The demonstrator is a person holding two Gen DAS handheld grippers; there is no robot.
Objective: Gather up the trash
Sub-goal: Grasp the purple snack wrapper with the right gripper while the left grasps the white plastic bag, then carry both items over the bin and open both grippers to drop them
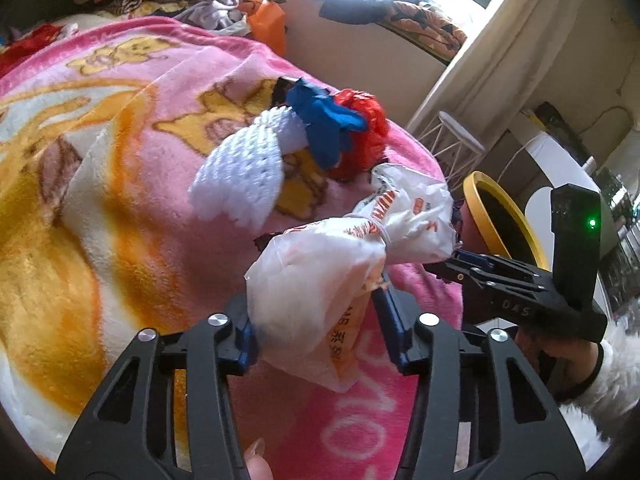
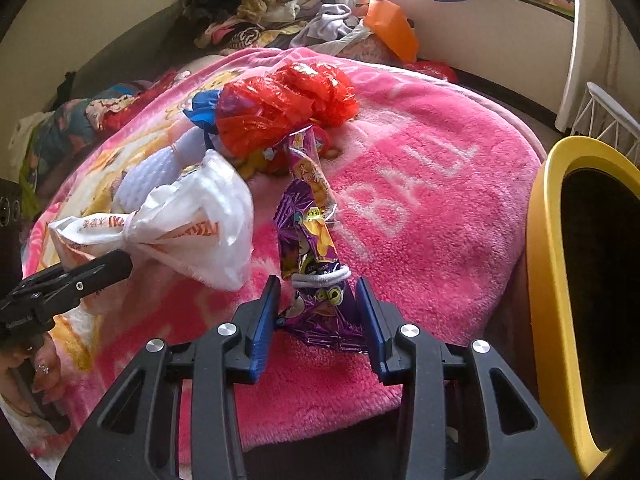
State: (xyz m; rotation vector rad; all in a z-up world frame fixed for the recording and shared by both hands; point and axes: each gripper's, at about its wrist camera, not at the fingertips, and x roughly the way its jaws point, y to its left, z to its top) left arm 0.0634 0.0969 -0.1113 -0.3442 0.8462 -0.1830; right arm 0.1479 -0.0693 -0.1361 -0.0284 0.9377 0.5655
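Observation:
A white tied paper bag (image 1: 332, 264) with orange print sits between the fingers of my left gripper (image 1: 316, 320), which is shut on its lower end; it also shows in the right wrist view (image 2: 192, 224). My right gripper (image 2: 318, 320) is shut on a purple snack wrapper (image 2: 310, 248) with a white band around it, held just above the pink blanket (image 2: 420, 208). Behind lie a red plastic bag (image 2: 280, 100), a blue piece (image 1: 320, 120) and a white knitted item (image 1: 244, 164). The right gripper also appears in the left wrist view (image 1: 448, 260).
A yellow-rimmed bin (image 2: 560, 280) with a dark inside stands right of the bed; it also shows in the left wrist view (image 1: 504, 216). Clothes (image 2: 256, 12) and an orange bag (image 2: 392, 28) are piled at the back. A white wire stool (image 1: 460, 140) stands by the curtain.

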